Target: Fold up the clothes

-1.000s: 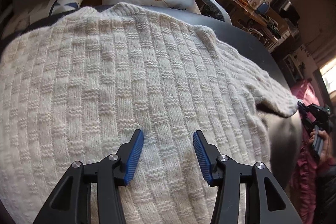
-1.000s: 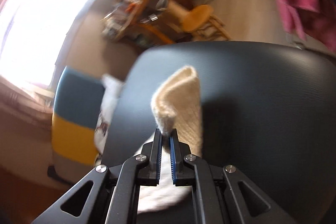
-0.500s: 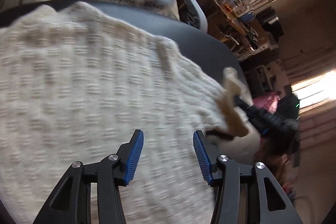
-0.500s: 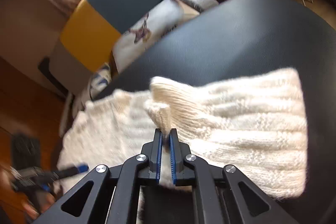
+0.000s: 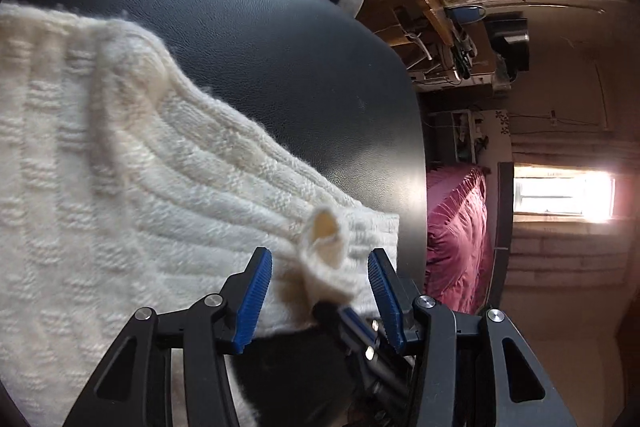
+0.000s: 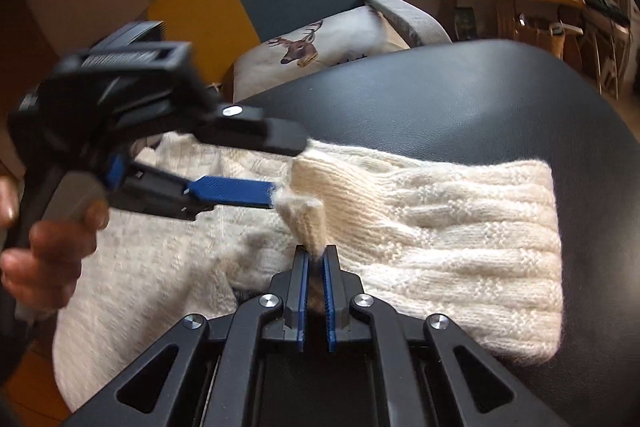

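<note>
Pinching: my right gripper (image 6: 315, 255) has its jaws nearly together on a small peak of the cream sweater (image 6: 440, 227), a tuft of knit standing up from between the blue pads.
Left jaws: my left gripper (image 5: 320, 291) is spread wide, one blue pad on each side of that same raised peak, nothing clamped between them.
Sweater: it lies on the black padded surface (image 6: 500, 107); the ribbed sleeve end (image 6: 500, 247) runs off to the right in the right wrist view, and the basket-weave body (image 5: 60, 187) spreads left in the left wrist view.
Long axis: the sleeve stretches roughly crosswise to my right jaws, its ribs running along its length toward the cuff edge.
Key relation: the pinched fold sits directly ahead of my left jaws and between them, so the left hand (image 6: 44, 259) is as near to it as the right; both tools meet at one point of cloth.
Poor view: the left gripper is blurred in the right wrist view, so I cannot say whether its pads touch the wool or only bracket it.
Judgement: the next step looks like a handover or a second grip at the peak, calling for the left jaws to close squarely across the fold.
Background: a deer-print cushion (image 6: 320, 39) rests on the chair behind.
</note>
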`<state>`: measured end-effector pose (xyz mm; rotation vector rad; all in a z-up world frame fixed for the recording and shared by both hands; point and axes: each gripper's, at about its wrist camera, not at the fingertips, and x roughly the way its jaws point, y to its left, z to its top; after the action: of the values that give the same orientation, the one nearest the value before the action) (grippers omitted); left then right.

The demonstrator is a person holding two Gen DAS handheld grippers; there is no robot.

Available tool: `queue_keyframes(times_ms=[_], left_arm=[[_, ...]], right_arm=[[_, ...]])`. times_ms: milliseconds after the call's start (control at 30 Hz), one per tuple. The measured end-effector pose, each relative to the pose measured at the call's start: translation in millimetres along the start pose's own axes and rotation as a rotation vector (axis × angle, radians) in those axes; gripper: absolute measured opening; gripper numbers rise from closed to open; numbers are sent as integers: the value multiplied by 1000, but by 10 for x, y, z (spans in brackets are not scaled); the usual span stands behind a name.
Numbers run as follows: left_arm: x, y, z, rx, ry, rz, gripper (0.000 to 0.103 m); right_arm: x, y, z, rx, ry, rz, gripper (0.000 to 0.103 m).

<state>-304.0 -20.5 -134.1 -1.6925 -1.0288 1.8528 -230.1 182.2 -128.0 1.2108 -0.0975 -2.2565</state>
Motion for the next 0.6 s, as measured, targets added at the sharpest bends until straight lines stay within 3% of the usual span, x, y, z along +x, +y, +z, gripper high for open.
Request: queue_keyframes(times_ms=[500,567,600], left_arm=[[316,-53,37,48,163,38,49],[336,-53,38,49,180,44,49],[338,-55,33,52,179,55,49]], right_arm=[[-100,219,-153,-170,-9,-69,9],[-142,214,-177,-173,-4,-58,15],[-171,180,-188,-150,5,-19,24]])
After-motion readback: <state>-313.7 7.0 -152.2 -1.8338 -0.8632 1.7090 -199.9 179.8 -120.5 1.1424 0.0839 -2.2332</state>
